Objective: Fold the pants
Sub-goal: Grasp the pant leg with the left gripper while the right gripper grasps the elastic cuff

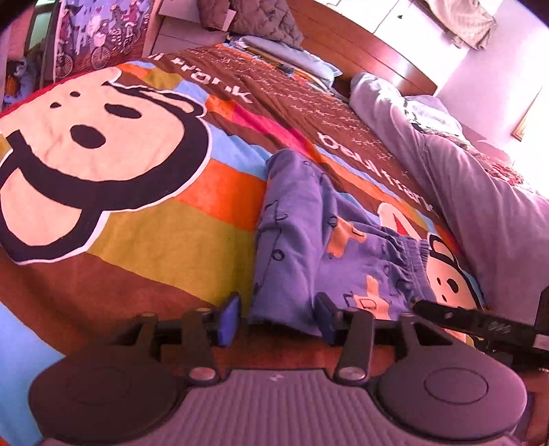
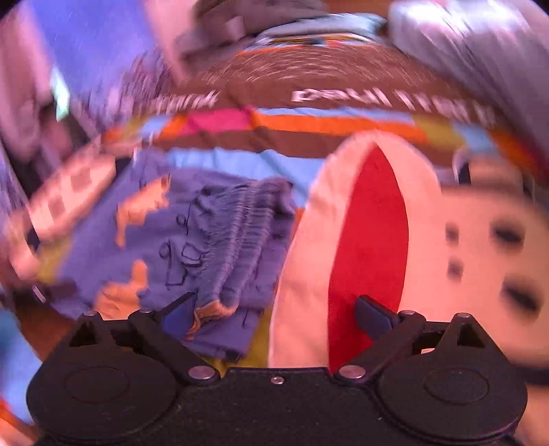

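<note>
Small blue pants (image 1: 308, 247) with orange animal prints lie on a bright cartoon bedspread (image 1: 164, 240), legs pointing away, elastic waistband at the right. My left gripper (image 1: 279, 317) is open, its blue pads either side of the pants' near hem, holding nothing. In the blurred right wrist view the pants (image 2: 192, 247) lie bunched with the gathered waistband (image 2: 240, 233) toward me. My right gripper (image 2: 278, 314) is open wide, its left pad at the waistband's orange-edged corner, the right pad over the red patch of the bedspread (image 2: 370, 240). The right gripper's body (image 1: 480, 324) shows at the left view's right edge.
A grey-lilac duvet (image 1: 463, 178) is heaped along the bed's right side. Folded cloths and a pillow (image 1: 295, 58) lie by the wooden headboard (image 1: 370, 44). A patterned curtain or panel (image 1: 103, 31) stands at the far left.
</note>
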`<state>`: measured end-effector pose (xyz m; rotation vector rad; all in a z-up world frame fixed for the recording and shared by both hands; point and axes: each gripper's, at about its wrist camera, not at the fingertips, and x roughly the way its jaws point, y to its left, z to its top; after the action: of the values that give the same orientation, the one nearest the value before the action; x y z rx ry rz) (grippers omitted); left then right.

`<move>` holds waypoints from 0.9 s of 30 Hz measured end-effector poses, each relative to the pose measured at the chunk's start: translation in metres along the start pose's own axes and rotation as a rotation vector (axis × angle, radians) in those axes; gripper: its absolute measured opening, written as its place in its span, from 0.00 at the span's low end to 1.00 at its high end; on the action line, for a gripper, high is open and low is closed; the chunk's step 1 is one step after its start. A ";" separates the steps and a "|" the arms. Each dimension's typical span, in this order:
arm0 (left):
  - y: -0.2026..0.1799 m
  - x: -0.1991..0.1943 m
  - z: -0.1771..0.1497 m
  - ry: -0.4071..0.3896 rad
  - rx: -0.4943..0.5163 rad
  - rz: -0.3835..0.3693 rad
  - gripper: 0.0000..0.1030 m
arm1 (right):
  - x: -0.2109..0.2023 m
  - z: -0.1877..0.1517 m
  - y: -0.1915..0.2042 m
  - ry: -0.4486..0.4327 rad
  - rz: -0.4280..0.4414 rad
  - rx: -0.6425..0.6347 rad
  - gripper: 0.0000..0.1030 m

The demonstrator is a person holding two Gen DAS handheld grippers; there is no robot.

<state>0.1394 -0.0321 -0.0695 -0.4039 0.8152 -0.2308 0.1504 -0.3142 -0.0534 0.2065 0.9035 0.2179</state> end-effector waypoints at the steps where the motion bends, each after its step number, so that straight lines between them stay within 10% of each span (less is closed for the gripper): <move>1: -0.001 -0.001 -0.001 -0.009 0.005 -0.005 0.70 | -0.004 -0.003 -0.006 -0.015 0.035 0.046 0.94; 4: -0.004 -0.008 -0.003 -0.052 0.013 0.019 0.93 | -0.018 -0.003 -0.011 -0.032 0.103 0.053 0.99; 20: 0.001 0.025 0.040 -0.022 -0.065 0.032 0.94 | 0.019 0.021 -0.050 -0.045 0.347 0.283 0.90; 25: -0.015 0.049 0.050 0.043 0.067 0.121 0.78 | 0.024 0.019 -0.046 -0.061 0.299 0.258 0.76; 27: -0.021 0.048 0.047 0.051 0.097 0.108 0.62 | 0.026 0.016 -0.039 -0.051 0.294 0.224 0.56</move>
<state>0.2055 -0.0554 -0.0632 -0.2627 0.8693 -0.1803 0.1828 -0.3459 -0.0737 0.5518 0.8440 0.3822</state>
